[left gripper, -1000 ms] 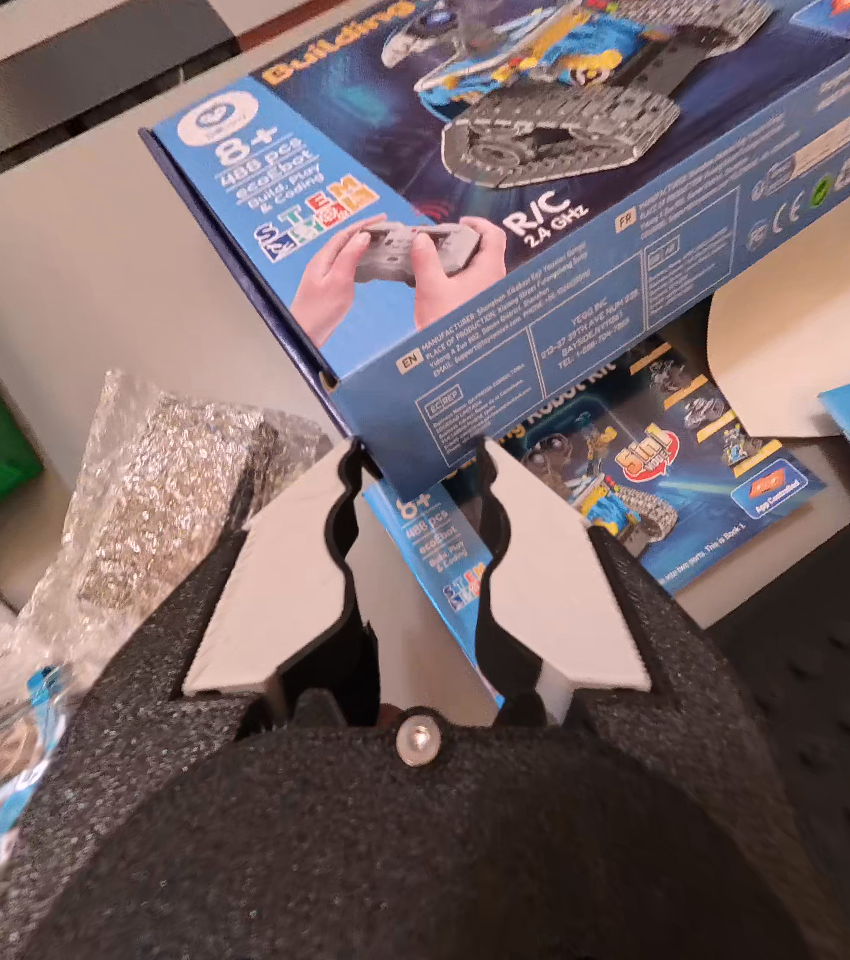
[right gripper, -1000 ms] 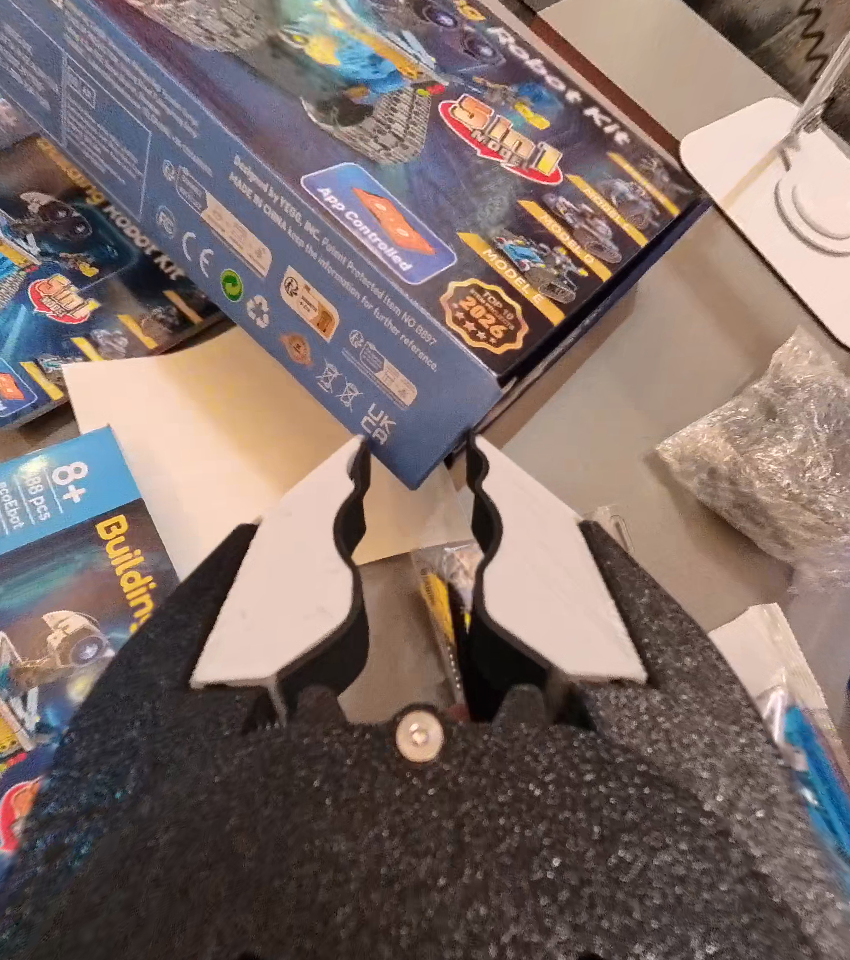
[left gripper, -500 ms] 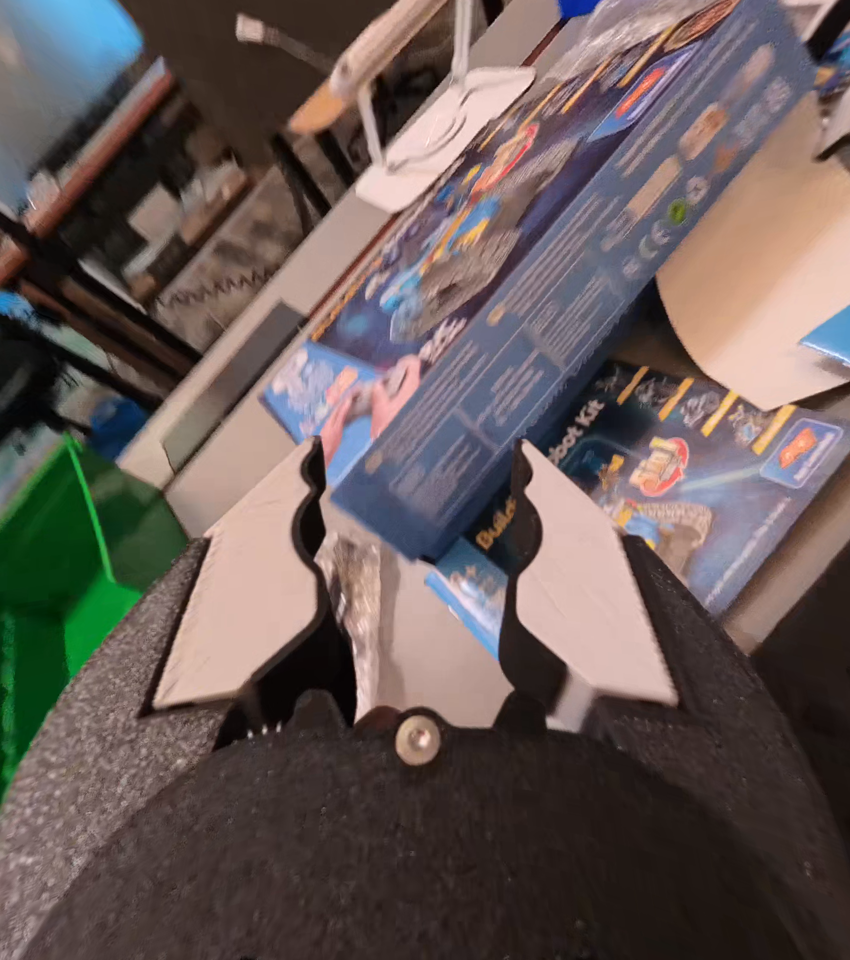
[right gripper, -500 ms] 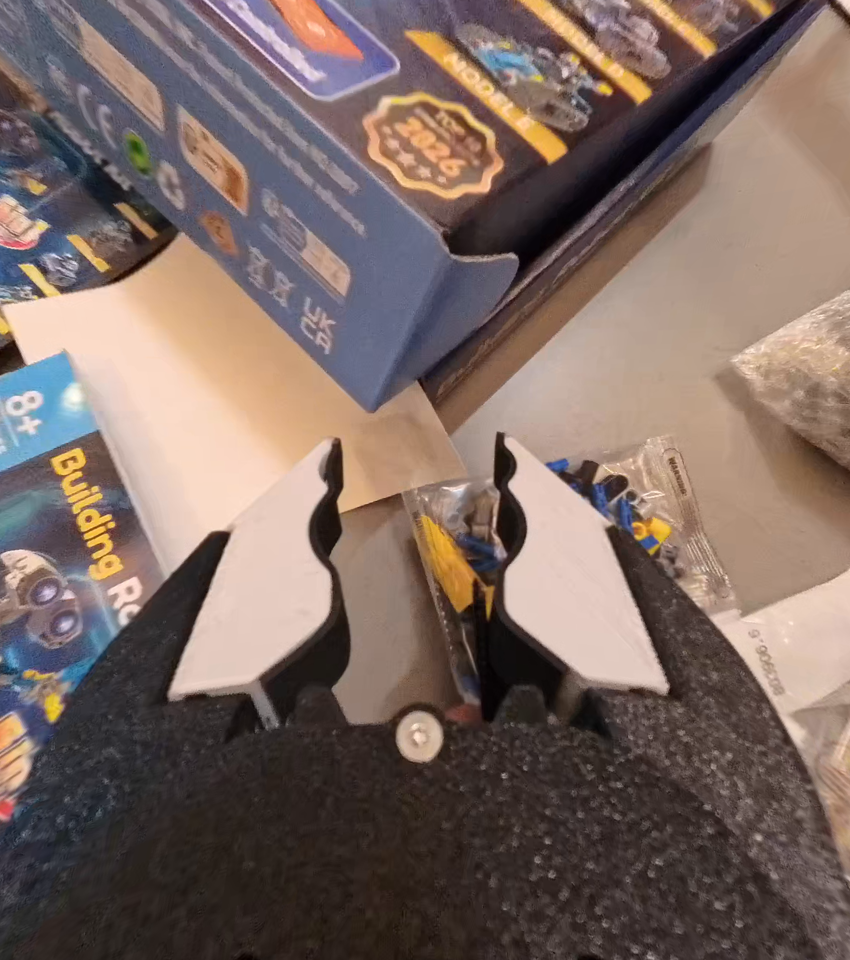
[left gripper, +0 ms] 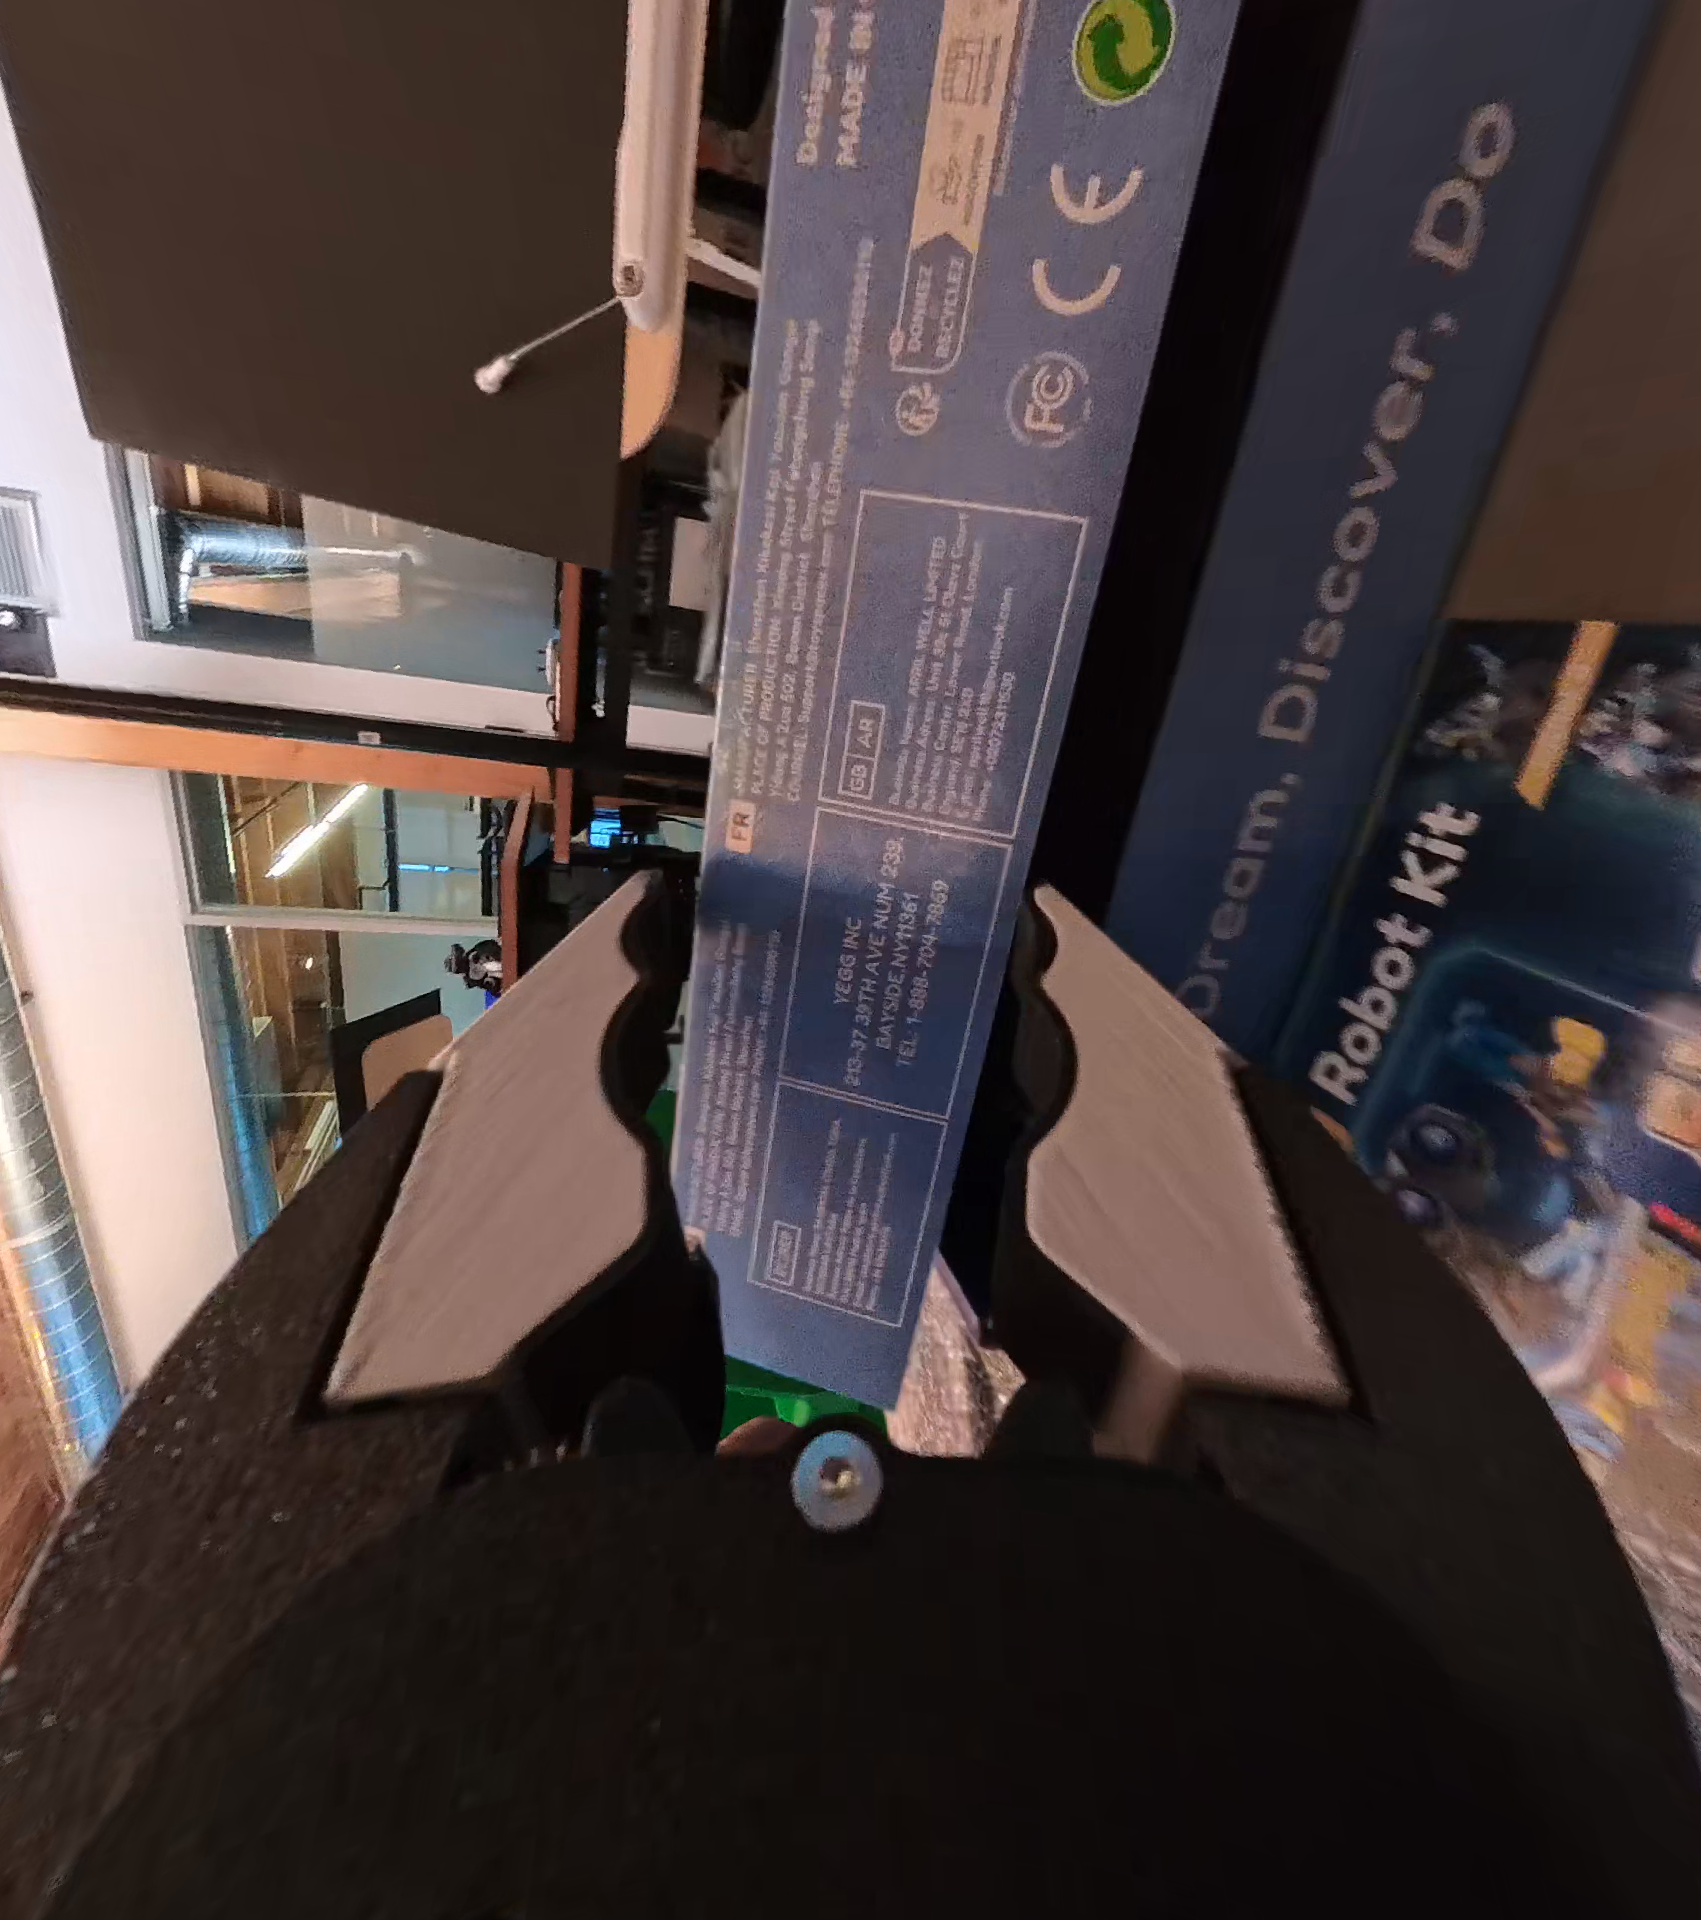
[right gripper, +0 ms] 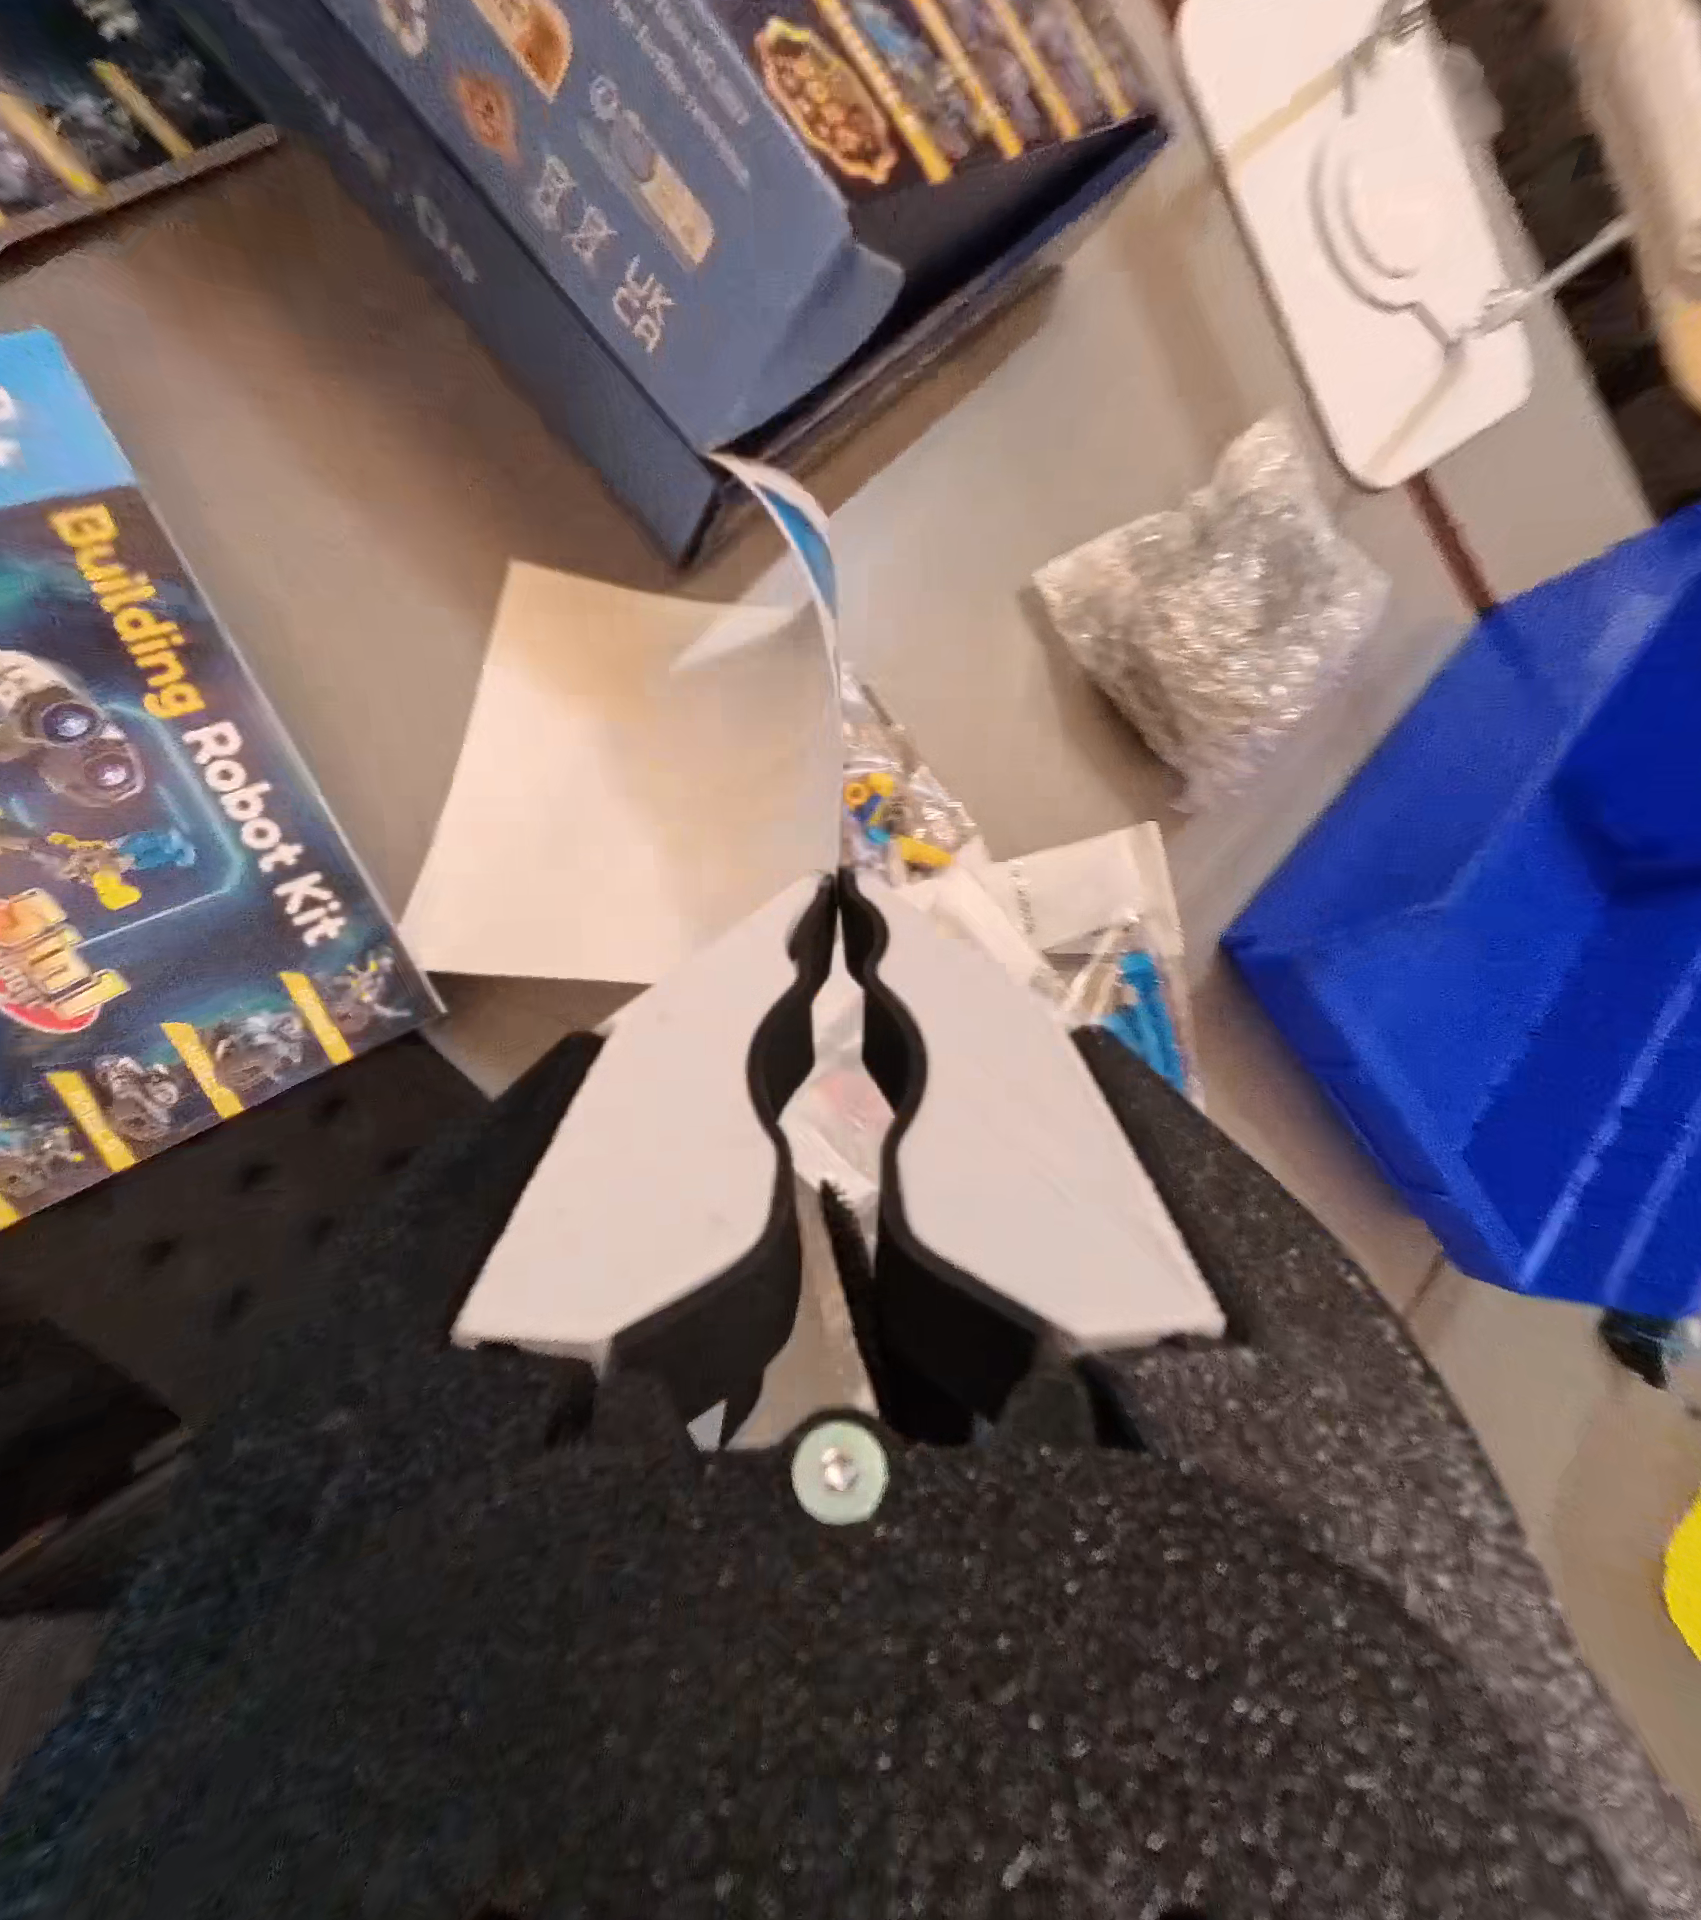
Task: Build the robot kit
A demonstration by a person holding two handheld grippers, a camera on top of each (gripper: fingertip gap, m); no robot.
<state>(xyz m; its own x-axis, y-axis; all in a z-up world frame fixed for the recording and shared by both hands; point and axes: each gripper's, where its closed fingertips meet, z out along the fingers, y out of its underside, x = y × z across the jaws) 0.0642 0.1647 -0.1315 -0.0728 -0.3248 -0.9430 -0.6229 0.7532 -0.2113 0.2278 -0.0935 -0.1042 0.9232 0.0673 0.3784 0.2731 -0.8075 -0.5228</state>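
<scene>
A long blue toy-kit box (right gripper: 617, 208) lies on the grey table. My right gripper (right gripper: 838, 883) is shut at the tips on a thin blue-and-white end flap (right gripper: 815, 561), which curves from the box's near corner to the fingertips. In the left wrist view the camera is rolled on its side. My left gripper (left gripper: 846, 914) is open and straddles the box's printed side panel (left gripper: 877, 727), which fills most of the gap between the fingers. The left finger (left gripper: 534, 1122) lies close against the panel's edge. I cannot tell whether it presses on it.
A printed booklet (right gripper: 98, 779) and a pale card sheet (right gripper: 617, 790) lie left of the right gripper. Clear bags of small parts (right gripper: 898, 810), a silvery bag (right gripper: 1210, 613), a blue bin (right gripper: 1552, 935) and a white lamp base (right gripper: 1365, 229) lie to the right.
My right gripper closed on the box's end flap and drew back, pulling it out. My left gripper rolled sideways and moved in, so the box's side now sits between its fingers.
</scene>
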